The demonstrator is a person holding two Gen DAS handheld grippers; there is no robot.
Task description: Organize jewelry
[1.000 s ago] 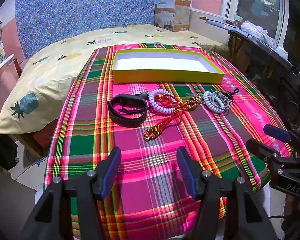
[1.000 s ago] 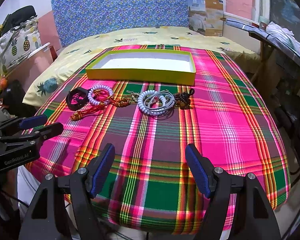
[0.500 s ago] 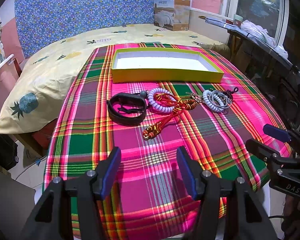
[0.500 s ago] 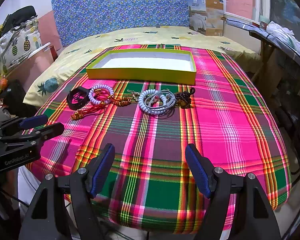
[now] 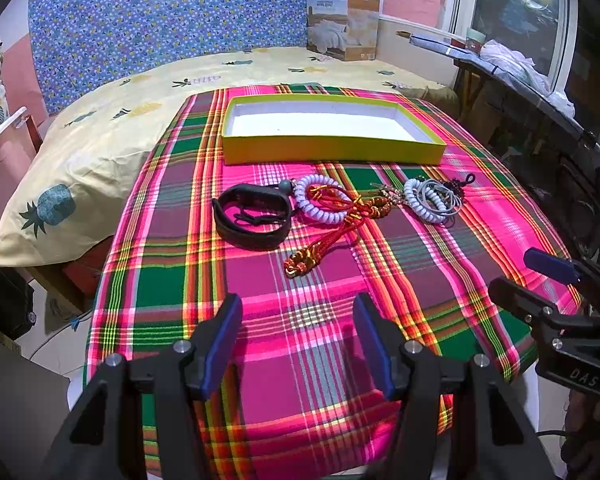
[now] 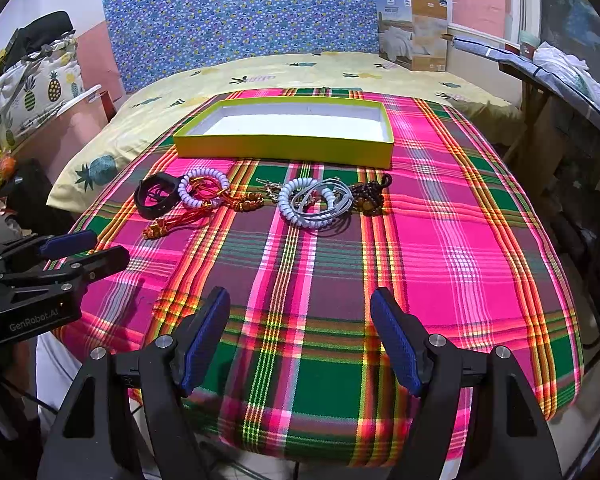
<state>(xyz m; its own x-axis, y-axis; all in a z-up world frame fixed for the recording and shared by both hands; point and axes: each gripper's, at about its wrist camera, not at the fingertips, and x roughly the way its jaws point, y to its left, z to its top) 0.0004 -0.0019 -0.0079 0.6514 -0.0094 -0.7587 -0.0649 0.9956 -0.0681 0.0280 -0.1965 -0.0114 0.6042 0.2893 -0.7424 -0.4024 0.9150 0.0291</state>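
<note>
Before yellow tray (image 5: 332, 151), jewelry row (image 5: 340, 208), both claws (image 5: 296, 340) (image 6: 300, 336) spread, empty.

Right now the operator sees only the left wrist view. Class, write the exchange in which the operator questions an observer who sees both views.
Operator: Is the right gripper holding anything?
Observer: No. It is open, with only plaid tablecloth between its fingers.
Operator: What lies straight ahead of it?
Observer: The white coil bracelet, with a brown beaded bracelet just to its right.
Operator: Does my left gripper show there?
Observer: Yes, at the left edge, with GenRobot.AI lettered on its body.
</note>
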